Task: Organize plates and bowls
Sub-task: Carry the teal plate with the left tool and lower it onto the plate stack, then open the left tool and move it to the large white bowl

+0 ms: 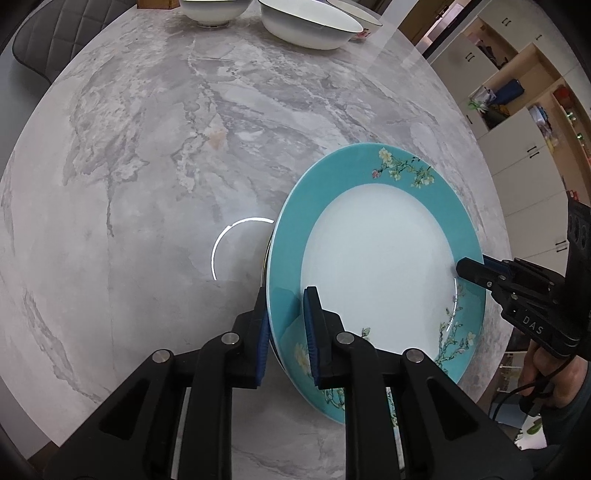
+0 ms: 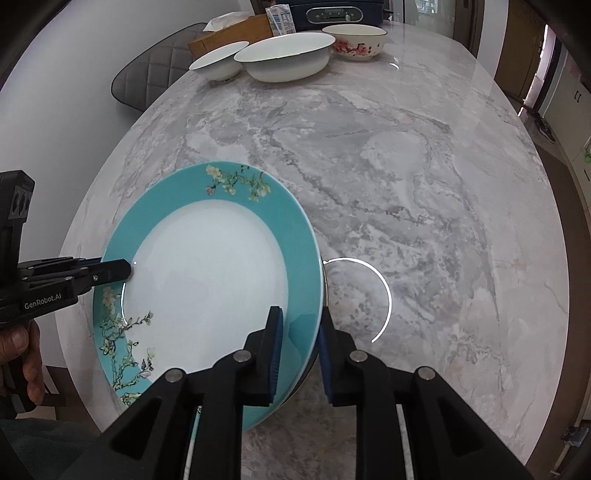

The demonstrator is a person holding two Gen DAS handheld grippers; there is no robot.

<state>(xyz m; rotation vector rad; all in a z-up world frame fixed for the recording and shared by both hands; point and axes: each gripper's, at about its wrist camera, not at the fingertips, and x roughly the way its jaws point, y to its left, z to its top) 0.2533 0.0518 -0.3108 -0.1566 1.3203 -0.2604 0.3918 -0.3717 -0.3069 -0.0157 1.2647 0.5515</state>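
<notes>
looks like someone's home dining room: grey marble-look oval bench (image 2: 406,166), quilted grey padded chair (image 2: 147,81), white wall cupboards with cluttered open cubbies (image 1: 517,110), wooden tissue box (image 2: 229,33)

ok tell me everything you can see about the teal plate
The teal plate is round and glossy, ceramic by its look: a white centre inside a broad turquoise rim painted with blossoming branches. It sits near the edge of the grey marble table, apparently on top of another plate whose edge peeks out beneath. The left tool straddles one side of its rim and the right tool the opposite side. Whether it is lifted is unclear.
</notes>
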